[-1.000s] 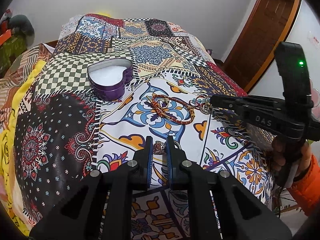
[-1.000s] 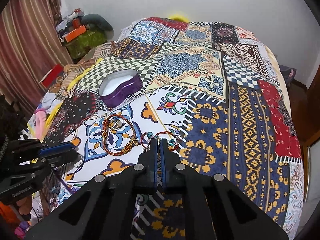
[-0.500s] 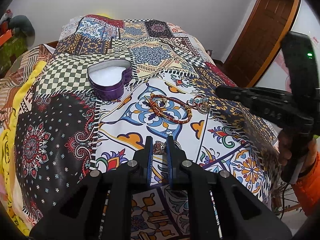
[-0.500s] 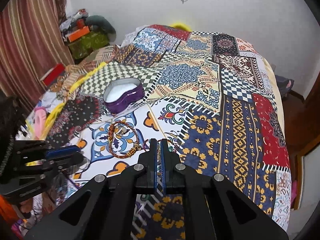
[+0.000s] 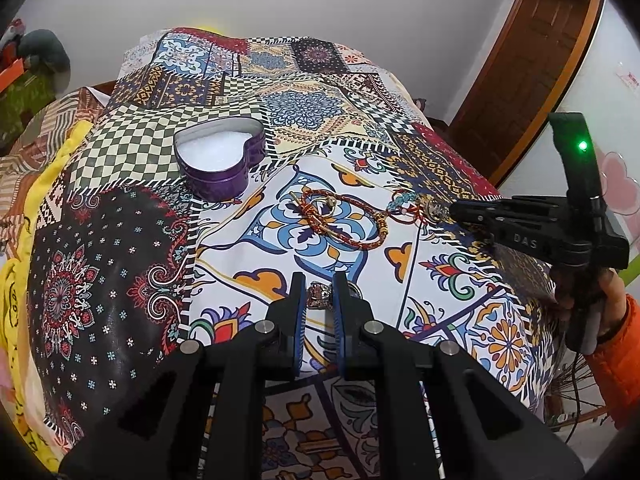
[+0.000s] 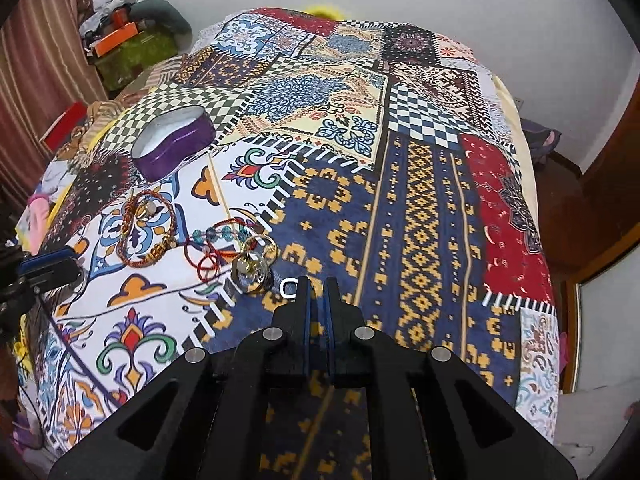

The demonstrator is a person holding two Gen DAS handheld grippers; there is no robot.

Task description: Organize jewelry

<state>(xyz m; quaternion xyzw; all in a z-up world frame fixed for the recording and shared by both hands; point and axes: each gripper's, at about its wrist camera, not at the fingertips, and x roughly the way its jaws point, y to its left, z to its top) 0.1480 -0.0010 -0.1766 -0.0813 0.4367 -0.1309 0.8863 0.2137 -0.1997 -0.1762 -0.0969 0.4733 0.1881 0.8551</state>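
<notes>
While clamped, ring point(image 5: 319, 295) fills left hand-held gripper point(image 5: 318, 300).

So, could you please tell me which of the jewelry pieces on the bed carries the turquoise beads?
The thin red cord bracelet beside the metal rings, nearest the right tool. The larger braided red-and-gold bracelet, closer to the heart-shaped tin, shows no turquoise beads.

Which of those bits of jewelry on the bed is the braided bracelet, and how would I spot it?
Start at the purple heart-shaped tin on the patchwork bedspread. Just in front of it, on the white patch with the blue flower, lies the braided bracelet. It is the largest loop, of thick red-and-gold cord, whereas the beaded bracelet beside it has thin red string and turquoise beads.
</notes>
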